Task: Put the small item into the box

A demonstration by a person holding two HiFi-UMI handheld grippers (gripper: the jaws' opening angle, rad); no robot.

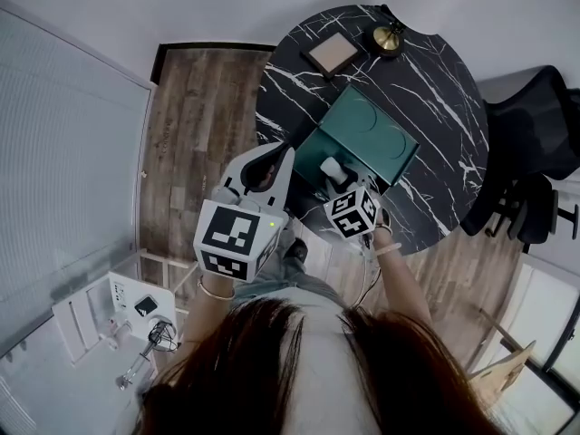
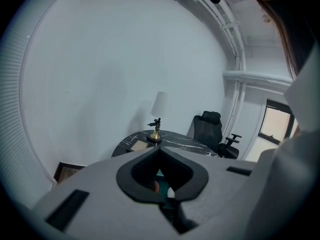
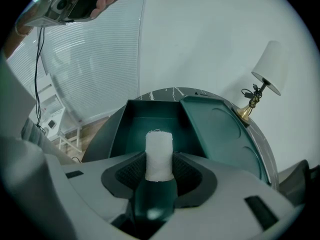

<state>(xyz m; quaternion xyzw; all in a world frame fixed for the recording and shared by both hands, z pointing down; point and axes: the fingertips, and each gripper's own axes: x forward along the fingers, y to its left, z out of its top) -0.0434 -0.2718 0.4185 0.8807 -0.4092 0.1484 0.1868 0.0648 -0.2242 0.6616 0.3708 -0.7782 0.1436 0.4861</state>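
Observation:
A dark green box (image 1: 313,145) stands open on the round black marble table (image 1: 435,80), its lid (image 1: 376,134) folded back to the right. My right gripper (image 1: 333,176) points steeply down over the box's near edge. It is shut on a small white roll (image 3: 159,154), which stands upright between the pads with the box's bare inside (image 3: 142,126) just beyond it. My left gripper (image 1: 277,156) hovers at the table's near left edge, beside the box. Its jaws (image 2: 159,150) meet at the tips with nothing between them.
A tan square pad (image 1: 332,53) and a brass lamp base (image 1: 388,39) sit at the table's far side. A black office chair (image 1: 535,143) stands to the right. Wooden floor and a white rack (image 1: 100,315) lie to the left.

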